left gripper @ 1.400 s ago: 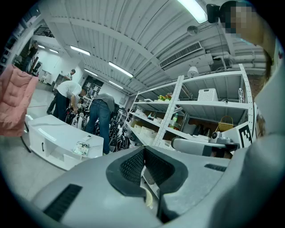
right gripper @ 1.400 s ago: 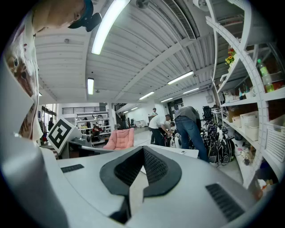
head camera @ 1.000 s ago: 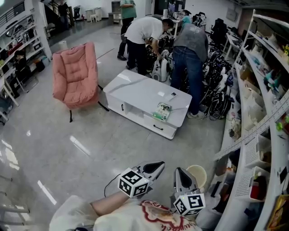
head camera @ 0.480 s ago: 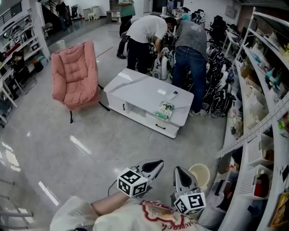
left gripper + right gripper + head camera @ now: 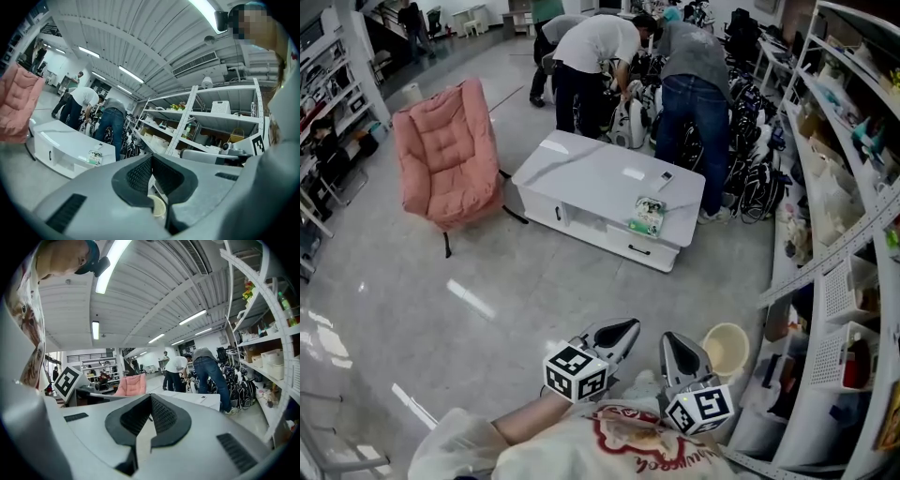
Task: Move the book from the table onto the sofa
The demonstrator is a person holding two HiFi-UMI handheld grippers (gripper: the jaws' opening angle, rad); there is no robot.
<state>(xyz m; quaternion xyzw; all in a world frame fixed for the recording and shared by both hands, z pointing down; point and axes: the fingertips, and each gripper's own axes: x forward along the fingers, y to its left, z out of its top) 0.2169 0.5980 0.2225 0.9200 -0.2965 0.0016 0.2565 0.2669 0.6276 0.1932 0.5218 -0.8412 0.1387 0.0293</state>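
White low table [image 5: 581,173]: the book [image 5: 648,216] lies flat near its front right corner, untouched. Pink padded sofa [image 5: 445,155]: empty, just off the table's left end. Left gripper [image 5: 619,332], right gripper [image 5: 671,345]: jaws together on nothing, carried at the chest, presumably because the book is well out of reach.

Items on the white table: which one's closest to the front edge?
The green-covered book, near the front right corner; the small dark device and flat white item lie farther back.
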